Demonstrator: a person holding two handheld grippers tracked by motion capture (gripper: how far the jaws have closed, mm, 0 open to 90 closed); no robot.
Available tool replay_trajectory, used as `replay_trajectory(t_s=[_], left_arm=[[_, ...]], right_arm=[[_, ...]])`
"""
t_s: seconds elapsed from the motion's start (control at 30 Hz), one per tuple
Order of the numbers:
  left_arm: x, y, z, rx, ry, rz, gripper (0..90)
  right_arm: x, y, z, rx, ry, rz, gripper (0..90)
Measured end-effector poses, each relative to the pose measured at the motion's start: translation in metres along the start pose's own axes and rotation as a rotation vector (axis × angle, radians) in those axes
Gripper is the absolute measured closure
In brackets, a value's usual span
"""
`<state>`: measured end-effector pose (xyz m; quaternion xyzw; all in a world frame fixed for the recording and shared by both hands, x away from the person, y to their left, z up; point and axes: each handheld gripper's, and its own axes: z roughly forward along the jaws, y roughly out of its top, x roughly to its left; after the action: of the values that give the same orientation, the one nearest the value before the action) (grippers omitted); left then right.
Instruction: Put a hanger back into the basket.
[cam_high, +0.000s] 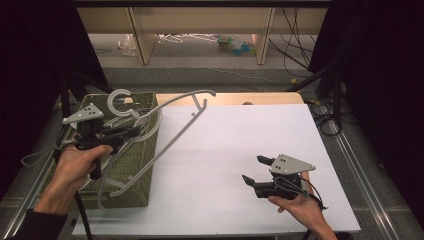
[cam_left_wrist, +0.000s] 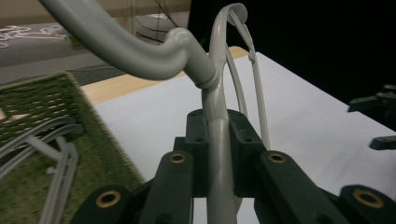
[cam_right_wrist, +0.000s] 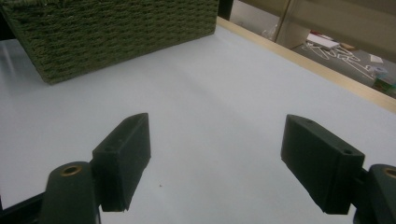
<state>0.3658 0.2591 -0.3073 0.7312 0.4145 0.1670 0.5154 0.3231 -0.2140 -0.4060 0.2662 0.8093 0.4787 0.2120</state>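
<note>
Grey plastic hanger (cam_high: 170, 135) is the workpiece. It is clamped by the left gripper (cam_high: 131, 132) just below the hook, at the neck, and is lifted above the green woven basket (cam_high: 135, 165), with one arm sloping down toward the basket's near right corner and the other arching out past the basket's right rim over the white desk (cam_high: 240, 150). In the left gripper view the fingers (cam_left_wrist: 243, 140) are closed together on the neck, one pad each side of the grey stem.

The right gripper (cam_high: 254, 170) rests in an upturned hand well to the right of the basket, low over the desk. Its fingers (cam_right_wrist: 126, 154) stand wide apart with nothing between them.

More hangers (cam_left_wrist: 51, 154) lie inside the basket, beneath the lifted one.

Hazards from this position, as judged:

- Snagging: the lower arm of the hanger sits close to the basket's rim and to the hangers left inside. A pull away from the basket before the arm is clear is likely to hook a second hanger or drag the basket across the desk
- Rotation in the grip: the neck is round and smooth, and the long arms give leverage. A quick swing could turn the hanger between the pads, so the hook ends up facing an unplanned way
- Collision: the far arm reaches well to the right of the basket. A sweep in that direction may bring it against the waiting right gripper
- Drop: any relaxation of the clamp lets the hanger fall back onto the basket's rim
</note>
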Motion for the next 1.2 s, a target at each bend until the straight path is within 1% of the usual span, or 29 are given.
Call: replay_trajectory(t_s=[0.03, 0.07, 0.1, 0.2, 0.23, 0.27, 0.3, 0.33, 0.4, 0.43, 0.47, 0.5, 0.53, 0.57, 0.6, 0.63, 0.67, 0.7, 0.73, 0.8, 0.83, 0.87, 0.9, 0.93, 0.97, 1.0, 1.1, 1.13, 1.2], left_arm=[[0.003, 0.0, -0.001, -0.002, 0.022, -0.006, 79.9], [0.007, 0.001, -0.003, 0.002, 0.035, -0.004, 79.9], [0.013, 0.003, -0.005, -0.001, 0.057, -0.007, 79.8], [0.022, 0.006, -0.007, -0.002, 0.082, -0.014, 79.8], [0.022, 0.006, -0.007, -0.002, 0.082, -0.014, 79.8], [0.025, 0.007, -0.008, -0.003, 0.091, -0.02, 79.8], [0.028, 0.008, -0.009, -0.004, 0.102, -0.016, 79.8], [0.031, 0.009, -0.01, -0.005, 0.103, -0.022, 79.7], [0.039, 0.01, -0.011, -0.002, 0.125, -0.028, 79.7], [0.048, 0.011, -0.012, 0.001, 0.147, -0.033, 79.7], [0.053, 0.011, -0.013, -0.001, 0.159, -0.037, 79.7], [0.057, 0.011, -0.014, -0.005, 0.163, -0.045, 79.7], [0.057, 0.011, -0.014, -0.005, 0.163, -0.045, 79.6], [0.061, 0.011, -0.015, -0.008, 0.17, -0.052, 79.7], [0.069, 0.01, -0.018, -0.013, 0.181, -0.067, 79.7], [0.073, 0.01, -0.019, -0.016, 0.178, -0.071, 79.7], [0.075, 0.009, -0.021, -0.018, 0.181, -0.075, 79.6], [0.078, 0.008, -0.022, -0.017, 0.187, -0.078, 79.6], [0.078, 0.008, -0.022, -0.017, 0.187, -0.078, 79.6], [0.083, 0.007, -0.024, -0.015, 0.196, -0.075, 79.6], [0.088, 0.006, -0.025, -0.008, 0.21, -0.061, 79.6], [0.088, 0.006, -0.025, -0.008, 0.21, -0.061, 79.6], [0.093, 0.004, -0.025, 0.009, 0.225, -0.046, 79.6], [0.093, 0.004, -0.025, 0.009, 0.225, -0.046, 79.6], [0.097, 0.002, -0.026, 0.02, 0.24, -0.034, 79.6], [0.097, 0.002, -0.026, 0.02, 0.24, -0.034, 79.5], [0.103, 0.0, -0.025, 0.023, 0.245, -0.039, 79.6], [0.106, 0.0, -0.025, 0.029, 0.249, -0.034, 79.6], [0.108, -0.001, -0.025, 0.031, 0.253, -0.028, 79.6]], right_arm=[[0.0, 0.0, 0.0, 0.003, 0.0, 0.0, 25.2], [0.0, 0.0, 0.0, 0.004, -0.001, -0.001, 25.4], [0.0, 0.0, 0.0, 0.005, 0.002, -0.002, 25.4], [0.001, 0.0, 0.002, 0.006, 0.007, -0.002, 25.4], [0.001, 0.0, 0.002, 0.006, 0.007, -0.002, 25.4], [0.001, -0.001, 0.003, 0.002, 0.001, -0.005, 25.4], [0.001, -0.001, 0.003, 0.002, 0.001, -0.005, 25.4], [0.002, -0.001, 0.003, 0.003, 0.004, 0.0, 25.5], [0.002, -0.001, 0.003, 0.004, 0.006, -0.001, 25.5], [0.002, -0.001, 0.003, 0.012, 0.013, -0.006, 25.6], [0.002, 0.0, 0.003, 0.013, 0.014, -0.008, 25.6], [0.002, 0.0, 0.003, 0.013, 0.018, -0.008, 25.6], [0.002, 0.0, 0.003, 0.013, 0.018, -0.008, 25.6], [0.002, -0.001, 0.003, 0.017, 0.019, -0.008, 25.6], [0.002, -0.001, 0.004, 0.02, 0.027, -0.007, 25.6], [0.003, -0.002, 0.005, 0.006, 0.019, -0.008, 25.6], [0.003, -0.001, 0.005, 0.022, 0.034, -0.007, 25.6], [0.003, -0.001, 0.005, 0.025, 0.033, -0.005, 25.6], [0.003, -0.001, 0.005, 0.025, 0.033, -0.005, 25.6], [0.004, -0.002, 0.006, 0.028, 0.034, -0.011, 25.6], [0.004, -0.002, 0.006, 0.027, 0.036, -0.01, 25.6], [0.004, -0.002, 0.006, 0.027, 0.036, -0.01, 25.6], [0.004, -0.002, 0.007, 0.018, 0.034, -0.009, 25.5], [0.004, -0.002, 0.007, 0.018, 0.034, -0.009, 25.5], [0.004, -0.002, 0.007, 0.032, 0.048, -0.015, 25.5], [0.004, -0.002, 0.007, 0.035, 0.046, -0.017, 25.5], [0.005, -0.002, 0.008, 0.03, 0.044, -0.013, 25.5], [0.005, -0.002, 0.008, 0.035, 0.049, -0.016, 25.4], [0.004, -0.002, 0.008, 0.036, 0.049, -0.018, 25.4]])
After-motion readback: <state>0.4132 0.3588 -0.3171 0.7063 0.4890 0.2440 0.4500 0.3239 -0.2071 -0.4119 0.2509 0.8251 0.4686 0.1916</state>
